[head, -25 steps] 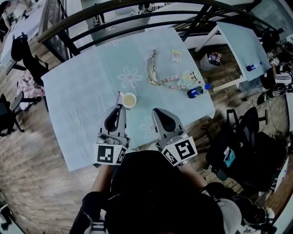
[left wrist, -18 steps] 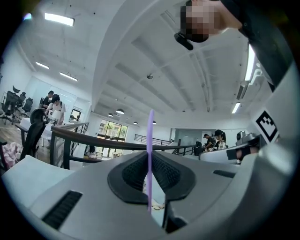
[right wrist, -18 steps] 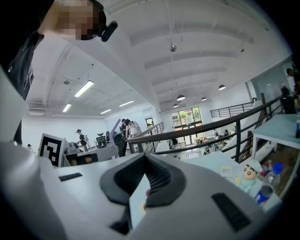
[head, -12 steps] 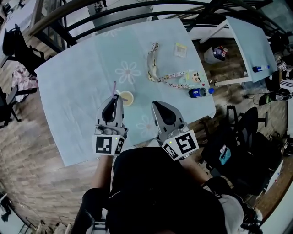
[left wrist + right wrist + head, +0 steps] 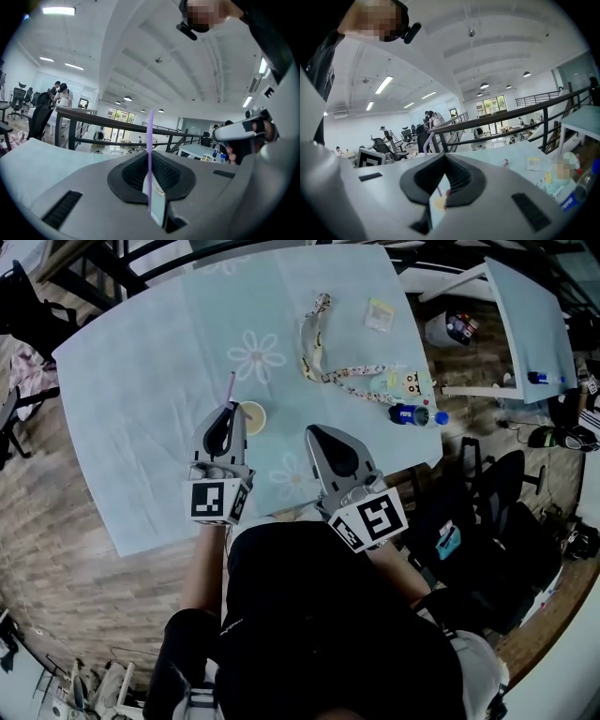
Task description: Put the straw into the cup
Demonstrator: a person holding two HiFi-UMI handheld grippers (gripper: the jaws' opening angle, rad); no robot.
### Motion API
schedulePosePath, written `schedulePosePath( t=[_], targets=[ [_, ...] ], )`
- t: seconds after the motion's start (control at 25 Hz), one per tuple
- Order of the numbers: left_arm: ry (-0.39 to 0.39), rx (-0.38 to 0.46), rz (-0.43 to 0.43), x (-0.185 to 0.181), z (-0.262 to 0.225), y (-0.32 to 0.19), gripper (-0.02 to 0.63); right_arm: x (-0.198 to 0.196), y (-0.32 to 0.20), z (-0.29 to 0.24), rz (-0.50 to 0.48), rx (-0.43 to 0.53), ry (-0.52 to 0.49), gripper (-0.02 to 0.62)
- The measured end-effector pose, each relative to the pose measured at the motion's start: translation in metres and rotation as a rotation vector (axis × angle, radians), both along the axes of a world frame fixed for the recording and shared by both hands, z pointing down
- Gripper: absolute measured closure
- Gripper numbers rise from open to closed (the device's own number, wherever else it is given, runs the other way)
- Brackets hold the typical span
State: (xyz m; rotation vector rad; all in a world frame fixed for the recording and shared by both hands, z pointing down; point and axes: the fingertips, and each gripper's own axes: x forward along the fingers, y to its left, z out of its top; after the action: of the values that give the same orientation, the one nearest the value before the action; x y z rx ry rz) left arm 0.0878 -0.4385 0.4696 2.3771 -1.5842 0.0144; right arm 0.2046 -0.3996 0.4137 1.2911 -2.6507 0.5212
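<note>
A small cup (image 5: 251,416) with a pale drink stands on the light blue table (image 5: 141,381). My left gripper (image 5: 226,412) sits just left of the cup, shut on a thin purple straw (image 5: 232,387) whose free end points away from me. In the left gripper view the straw (image 5: 150,154) stands upright between the closed jaws. Its lower end is hidden under the gripper. My right gripper (image 5: 320,434) hovers right of the cup, jaws together and empty. Through its jaws I glimpse the cup (image 5: 438,202) and the straw (image 5: 426,139).
A patterned lanyard (image 5: 323,371), a cartoon card (image 5: 405,382), a small packet (image 5: 380,313) and a lying blue bottle (image 5: 412,414) occupy the table's far right. A dark railing (image 5: 93,117) runs beyond the table. Another table (image 5: 530,315) and office chairs (image 5: 487,521) stand to the right.
The left gripper has stayed beside the cup while more of the straw now shows beyond its tip. The right gripper has kept its place.
</note>
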Motion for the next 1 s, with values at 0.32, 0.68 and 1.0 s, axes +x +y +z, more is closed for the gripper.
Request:
schedulePosePath(
  t=[0.32, 0.68, 1.0],
  targets=[
    [-0.040, -0.128, -0.015, 0.002, 0.069, -0.009, 0.575, 0.000, -0.009, 0.017, -0.033, -0.046, 0.002, 0.588],
    [-0.064, -0.203, 0.010, 0.010, 0.102, -0.013, 0.575, 0.004, -0.019, 0.032, -0.035, -0.082, 0.012, 0.588],
    [-0.084, -0.243, 0.021, 0.014, 0.118, -0.009, 0.575, -0.004, -0.025, 0.035, -0.059, -0.082, 0.002, 0.588]
  ],
)
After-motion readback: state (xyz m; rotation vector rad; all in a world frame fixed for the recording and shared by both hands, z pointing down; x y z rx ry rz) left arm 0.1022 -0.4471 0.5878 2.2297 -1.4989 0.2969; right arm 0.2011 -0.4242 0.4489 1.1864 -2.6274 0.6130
